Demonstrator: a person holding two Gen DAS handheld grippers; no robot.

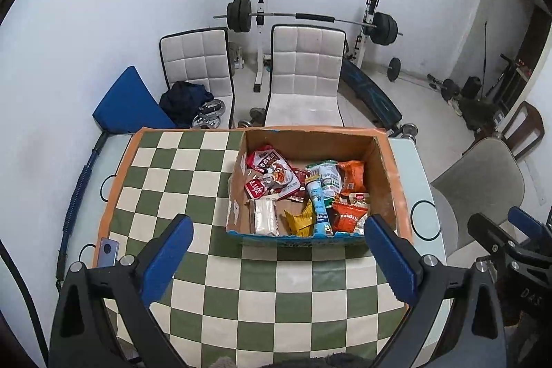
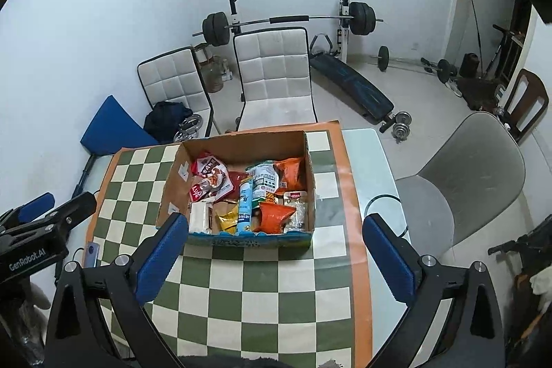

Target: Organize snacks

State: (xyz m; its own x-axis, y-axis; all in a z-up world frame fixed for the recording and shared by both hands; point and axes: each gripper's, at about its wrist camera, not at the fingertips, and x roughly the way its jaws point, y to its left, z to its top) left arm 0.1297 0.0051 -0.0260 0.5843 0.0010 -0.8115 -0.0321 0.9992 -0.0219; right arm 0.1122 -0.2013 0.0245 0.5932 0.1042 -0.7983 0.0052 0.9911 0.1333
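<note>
Evidently the snack packets (image 1: 310,192) lay heaped inside the cardboard box (image 1: 383,168), light, crinkly and crushable, best pinched by a sealed edge; short of the box, left gripper (image 1: 276,261) and right gripper (image 2: 272,259) both gaped, empty.

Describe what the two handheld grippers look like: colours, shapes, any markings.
Both are alike. The left gripper has black, angular plastic arms with triangular cut-outs and silver round bolts at the pivots, ending in flat fingers faced with ribbed blue pads. The right gripper is built the same. White lettering "GenRobot.AI" marks the left gripper's black body, seen from the right wrist view.
</note>
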